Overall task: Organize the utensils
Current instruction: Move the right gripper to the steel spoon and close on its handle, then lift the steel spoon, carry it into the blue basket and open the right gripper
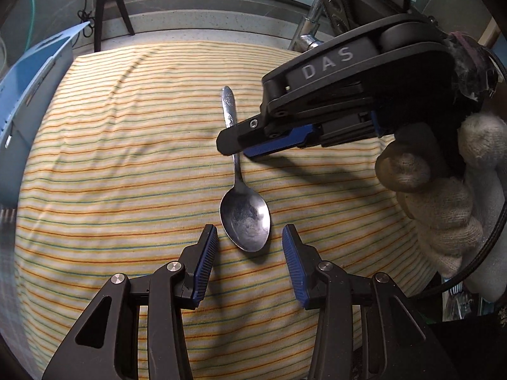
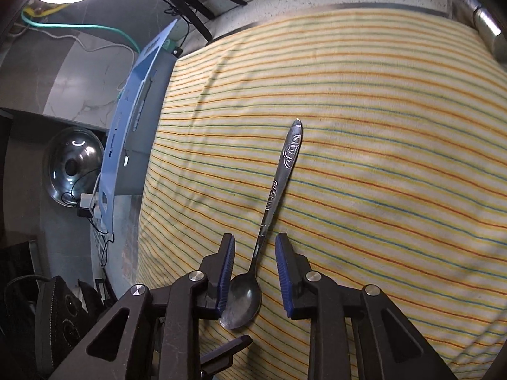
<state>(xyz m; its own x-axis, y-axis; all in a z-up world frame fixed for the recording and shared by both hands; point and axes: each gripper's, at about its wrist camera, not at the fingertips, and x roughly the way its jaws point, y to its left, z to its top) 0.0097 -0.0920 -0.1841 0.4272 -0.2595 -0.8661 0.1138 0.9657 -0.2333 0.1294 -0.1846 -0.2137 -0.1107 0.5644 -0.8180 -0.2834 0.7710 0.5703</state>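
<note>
A steel spoon with an embossed handle (image 1: 244, 221) lay on the striped yellow cloth (image 1: 126, 158) covering the tabletop. The right tongs (image 2: 255, 277) straddled its neck, spread, not yet pinching; the left tongs (image 1: 250, 264) hung spread at the bowl. The pick-up step seemed underway; next, the right tongs needed to close squarely on the thin neck.

The left gripper (image 1: 250, 237) points steeply down, its two blue-padded fingers (image 1: 207, 262) standing apart with a clear gap between them and nothing pressed by either pad. The right gripper (image 2: 255, 253) also tilts downward from the right side – seen from the left wrist view (image 1: 240, 145), its black fingers lie close together, angled down to the left, while its own view shows the pads (image 2: 226, 272) parted and not pressing on anything. A gloved hand (image 1: 443, 196) – in a pale knit glove – wraps the right gripper's handle, knuckles curled toward the camera.
</note>
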